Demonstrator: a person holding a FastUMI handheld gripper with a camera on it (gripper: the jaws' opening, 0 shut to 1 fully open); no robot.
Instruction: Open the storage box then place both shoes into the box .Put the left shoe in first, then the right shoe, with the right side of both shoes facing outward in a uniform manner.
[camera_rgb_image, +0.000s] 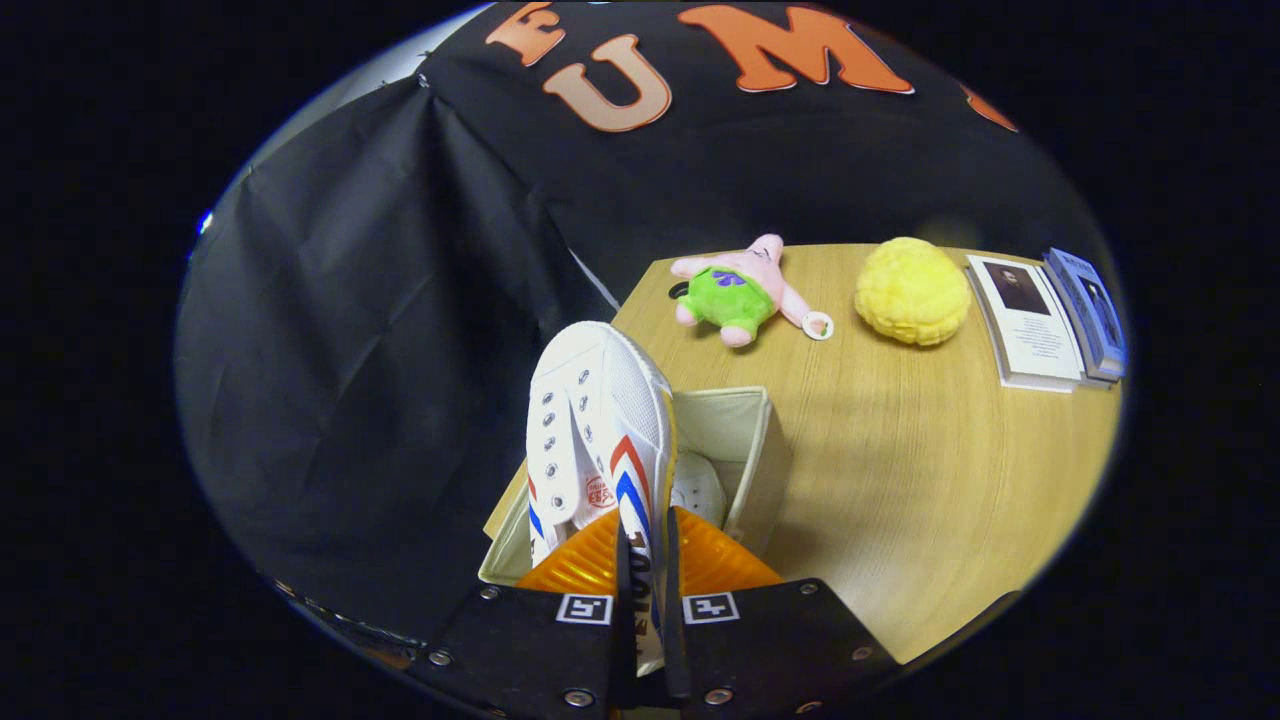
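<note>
My gripper (645, 560) is shut on a white canvas shoe (595, 420) with red and blue chevron stripes. Both fingers (720, 560) press on its side wall near the heel, and its toe points away from me, raised over the box. The open cream fabric storage box (765, 450) stands on the wooden table just ahead of the fingers, under and to the right of the shoe. Inside the box, part of another white shoe (698, 488) lies beside the held one.
Beyond the box, on the wooden table (920, 470), lie a pink and green star plush (738, 290), a yellow bumpy plush ball (912, 290) and two books (1050, 320) at the far right. The table's left edge runs close to the box.
</note>
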